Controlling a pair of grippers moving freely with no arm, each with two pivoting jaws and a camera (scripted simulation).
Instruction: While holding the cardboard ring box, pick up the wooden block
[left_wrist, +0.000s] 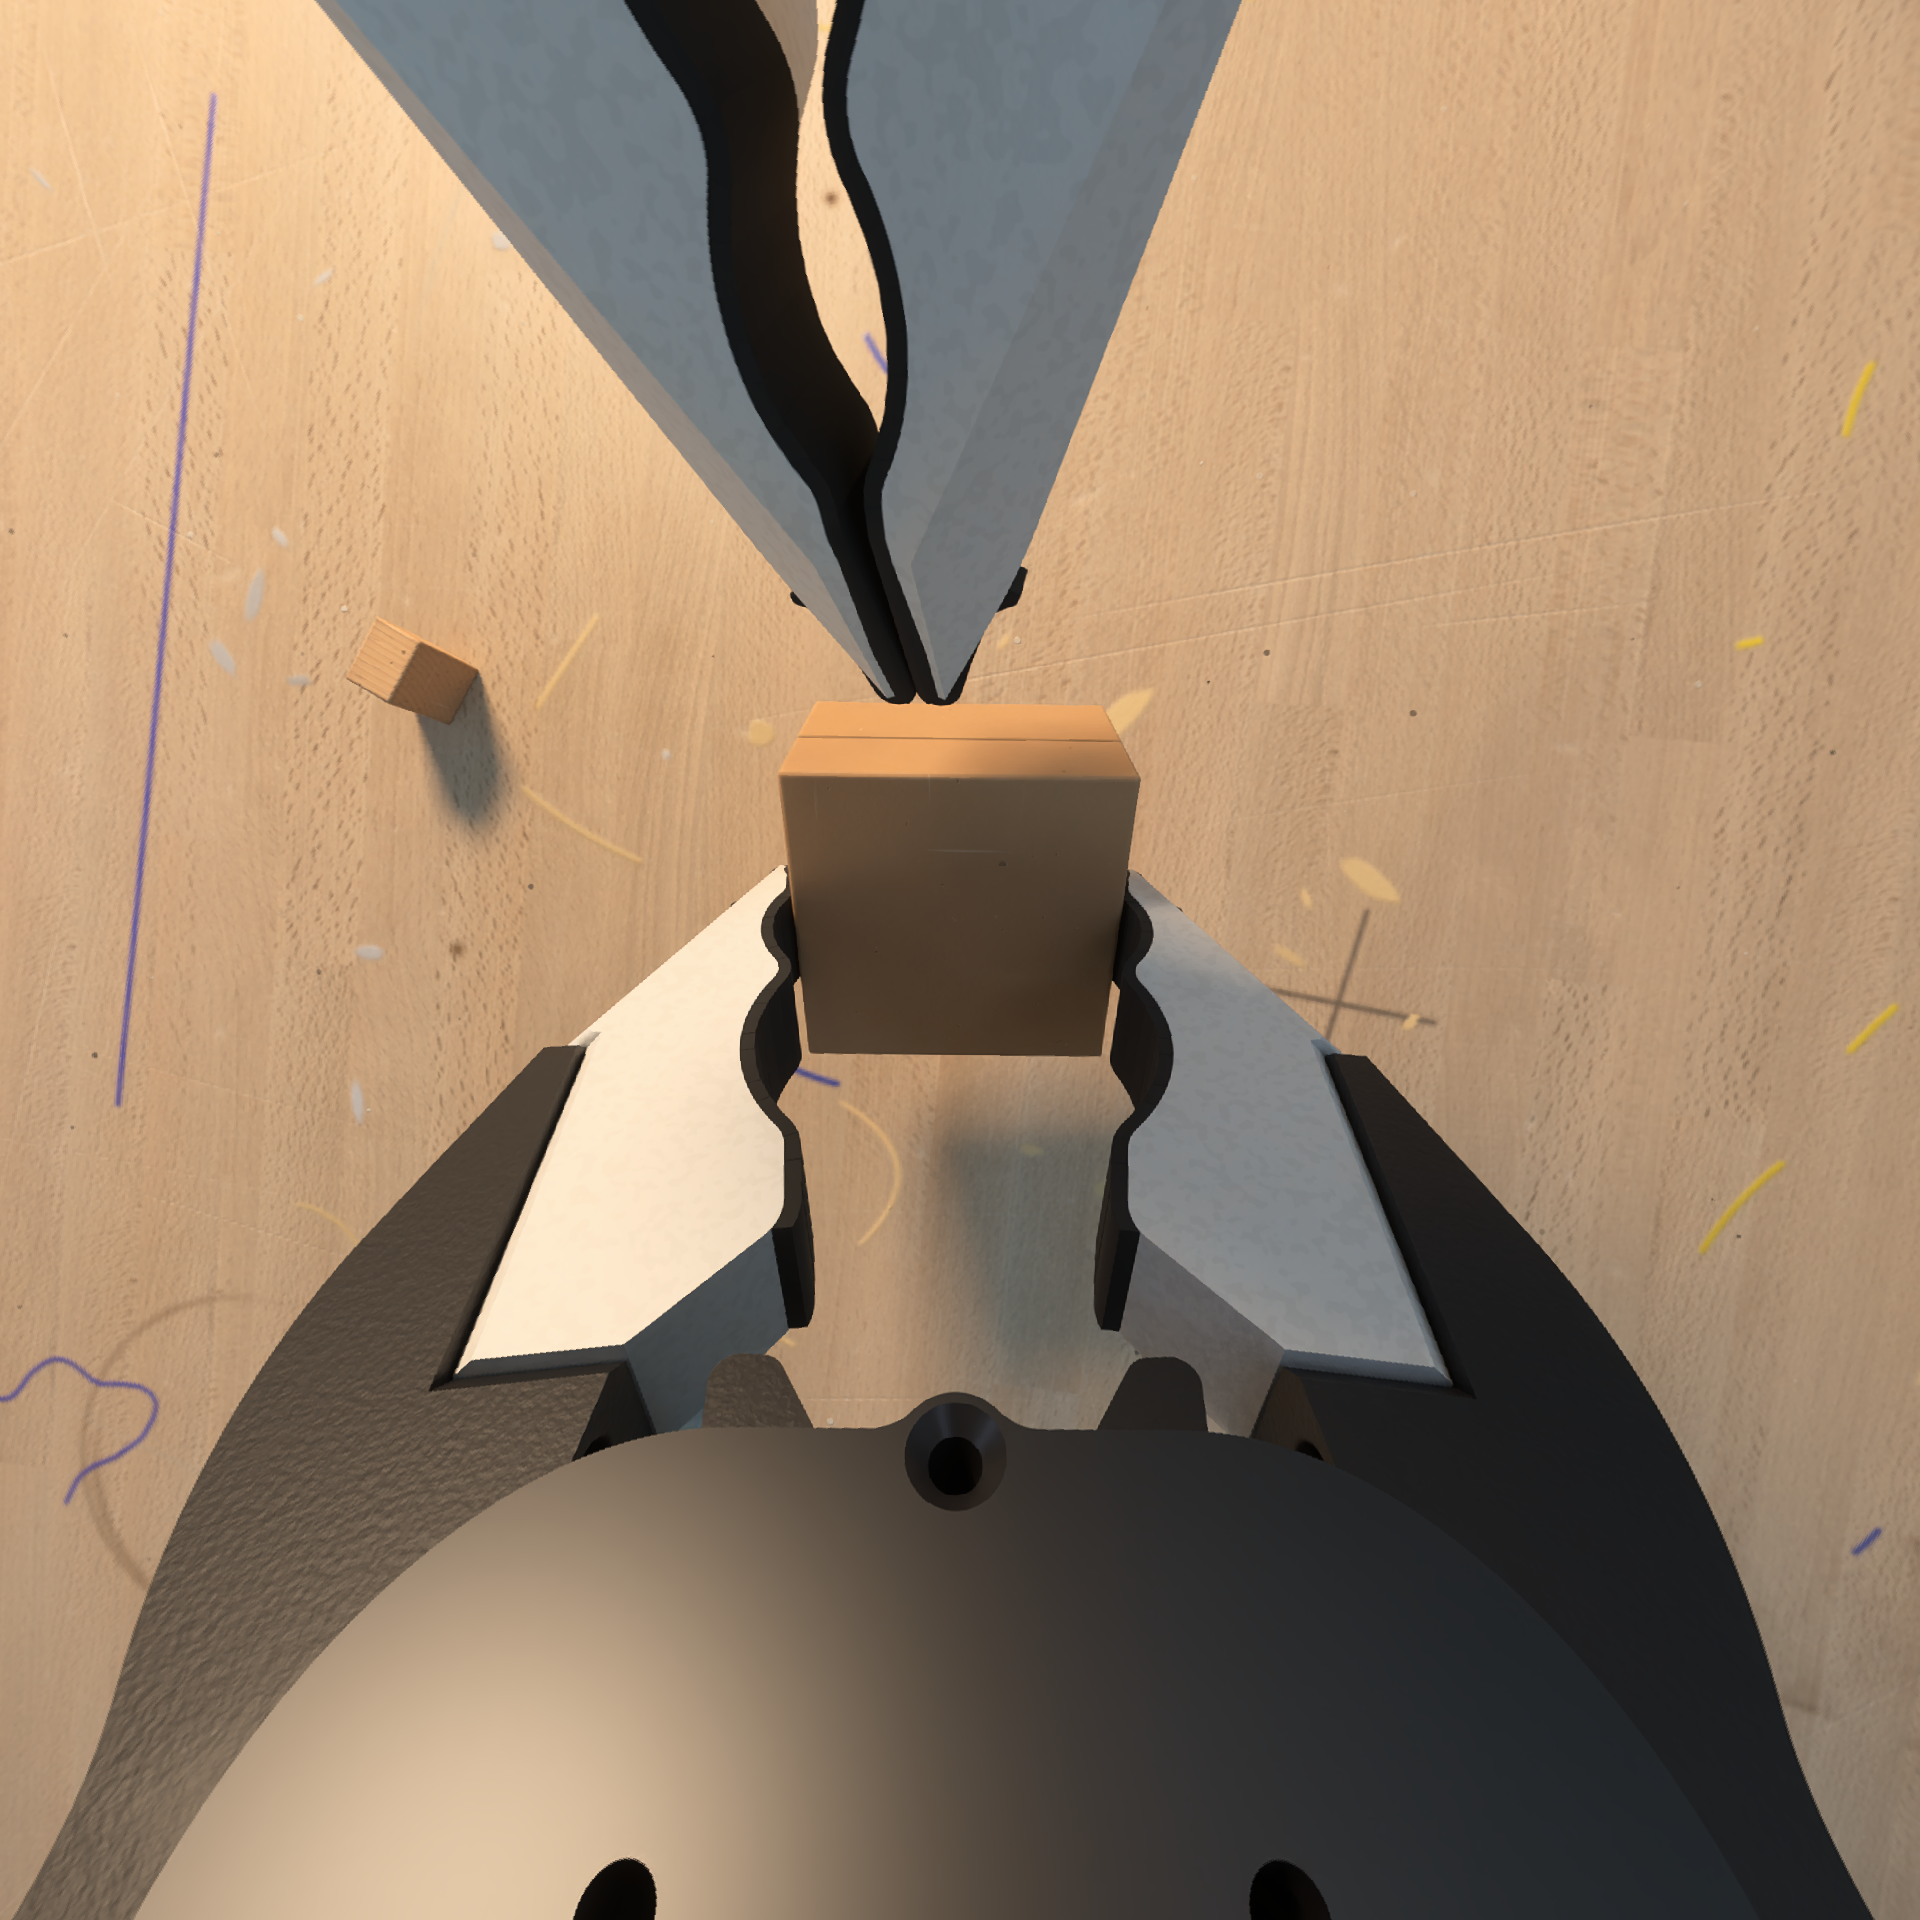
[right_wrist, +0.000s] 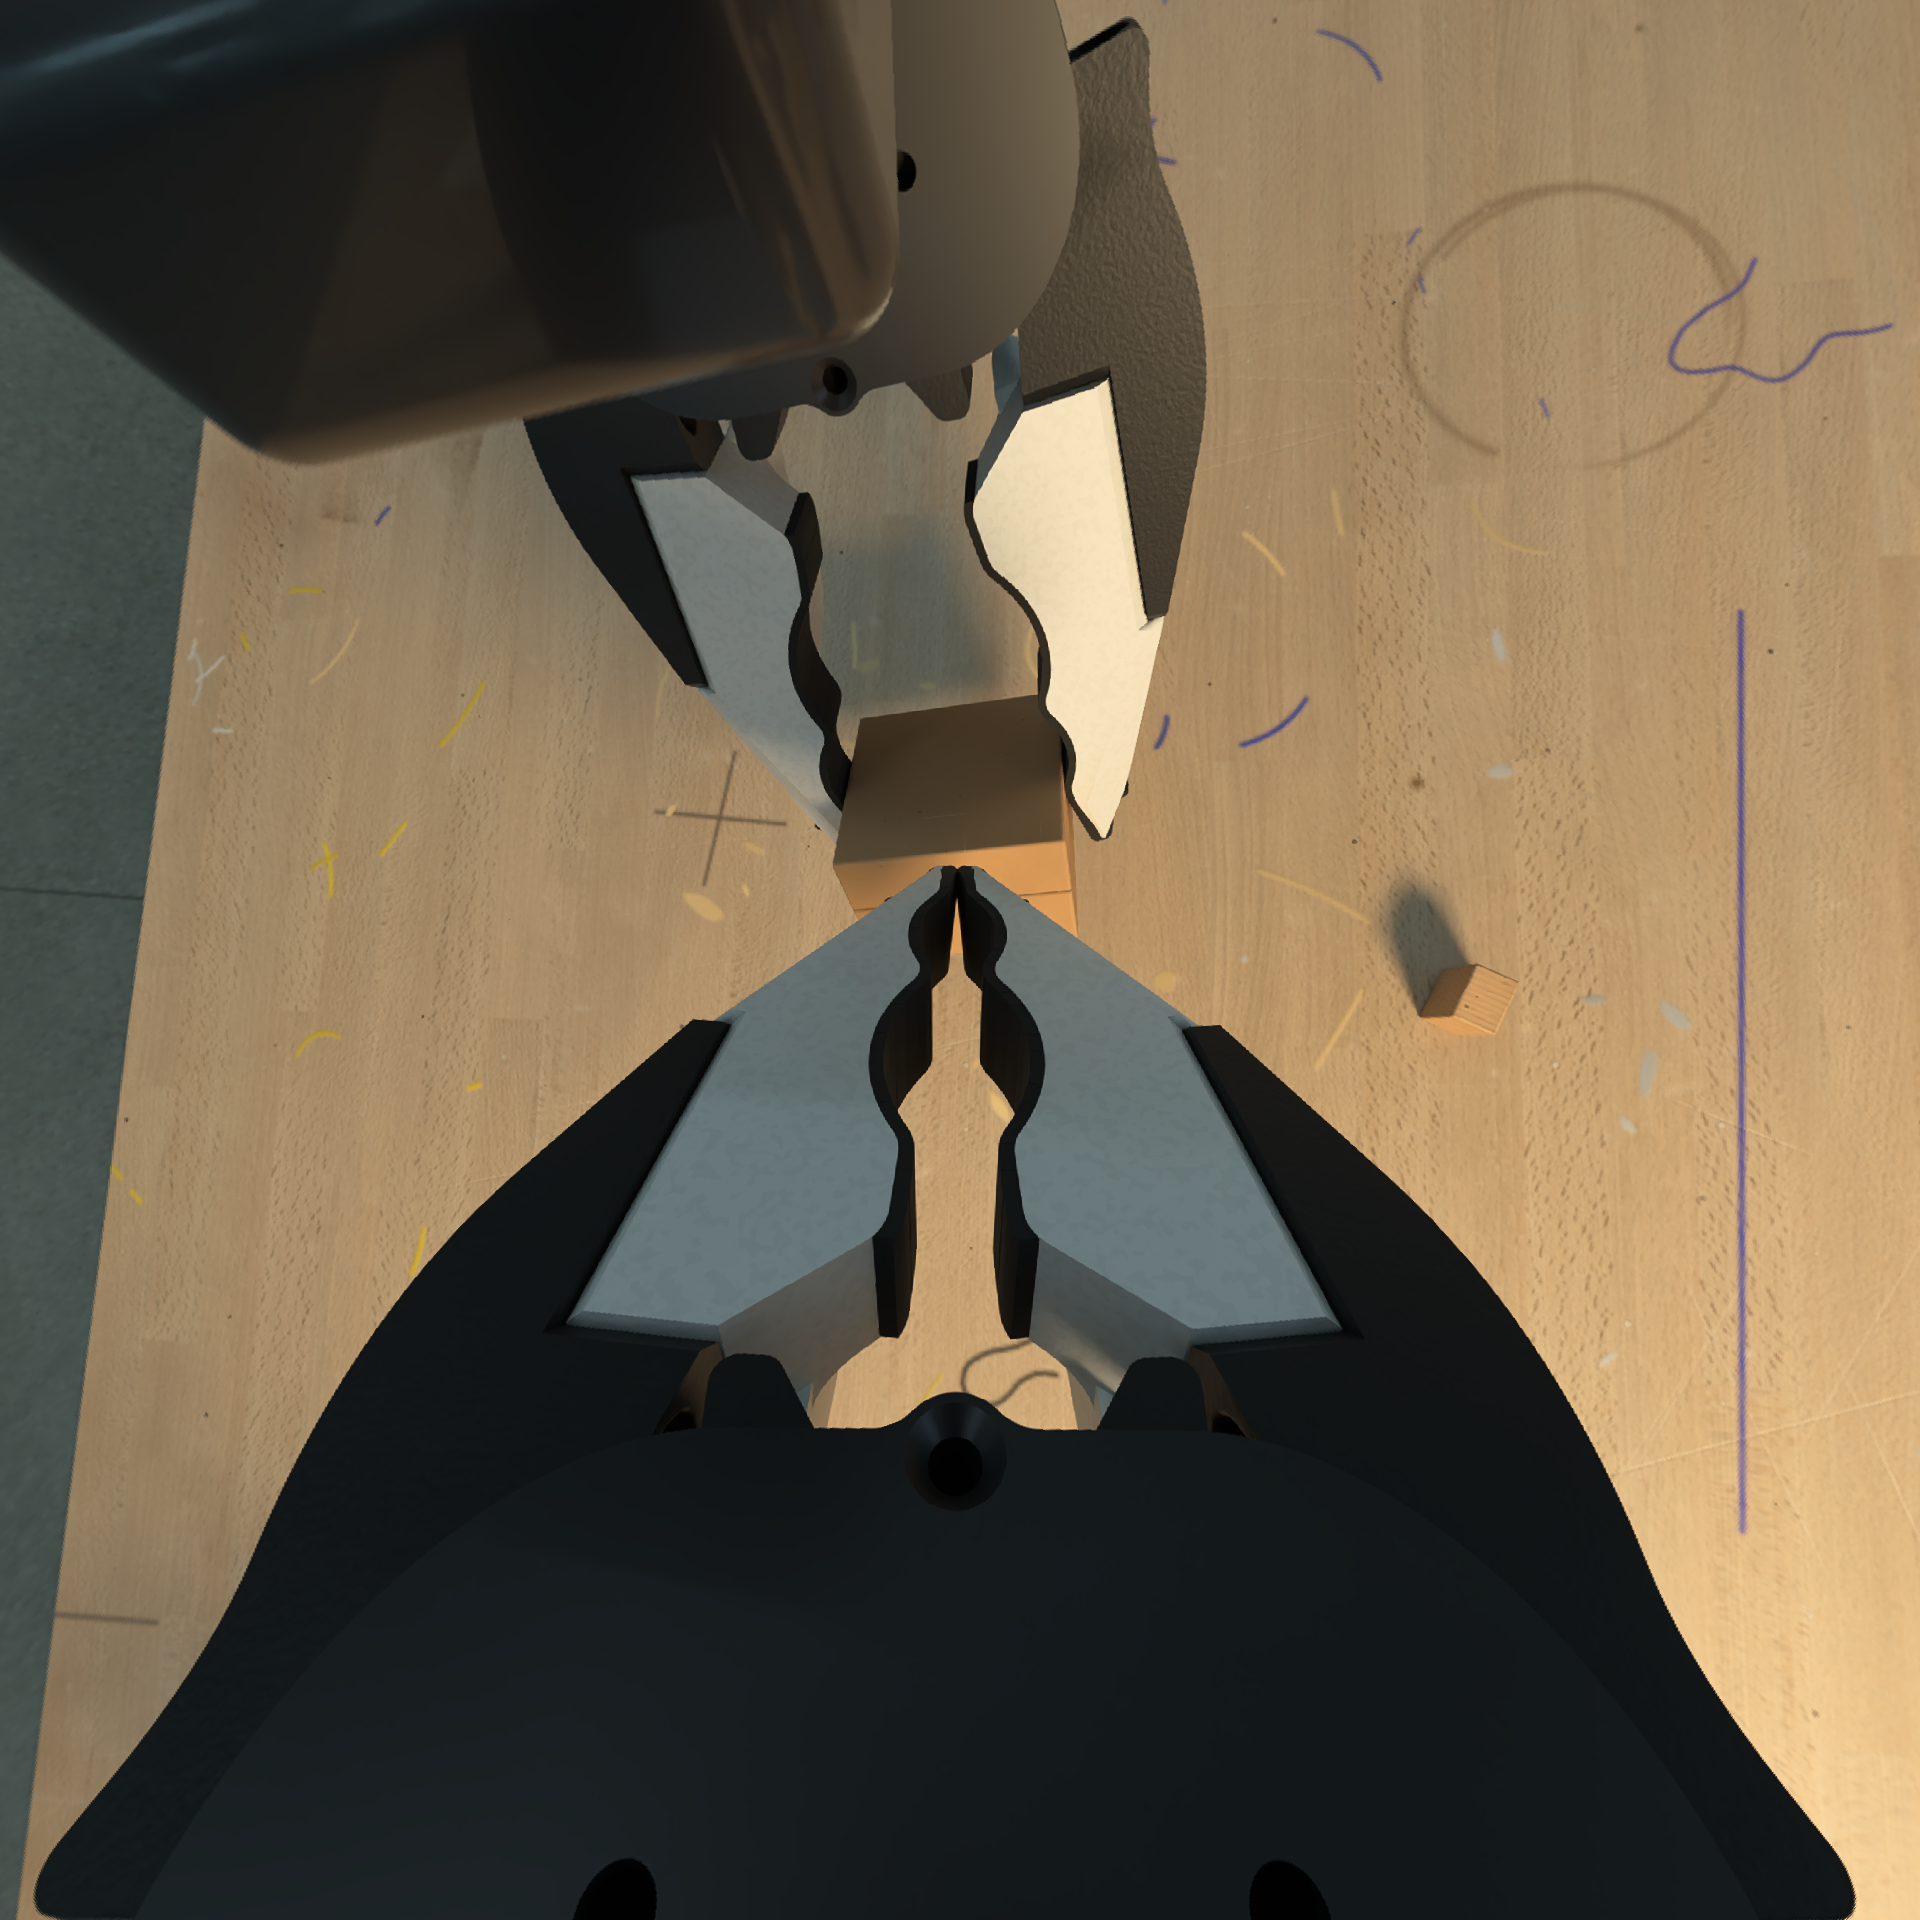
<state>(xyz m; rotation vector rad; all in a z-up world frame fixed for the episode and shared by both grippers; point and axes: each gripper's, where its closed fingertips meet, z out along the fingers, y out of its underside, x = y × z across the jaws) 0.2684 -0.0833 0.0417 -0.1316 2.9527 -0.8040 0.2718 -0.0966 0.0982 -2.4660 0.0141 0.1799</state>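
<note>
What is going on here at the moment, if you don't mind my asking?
The left gripper is shut on the cardboard ring box, holding it above the wooden table. The right gripper is shut and empty, its tips right at the box. The wooden block lies untouched on the table, off to one side.

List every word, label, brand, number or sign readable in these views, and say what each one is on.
None: no readable text appears in either view.
The cardboard ring box, held in the left gripper, has plain faces.
The wooden block shows only grain.
The right gripper bears no marking.
The table carries only pen scribbles, a pencilled cross and a ring stain, not letters.
</note>
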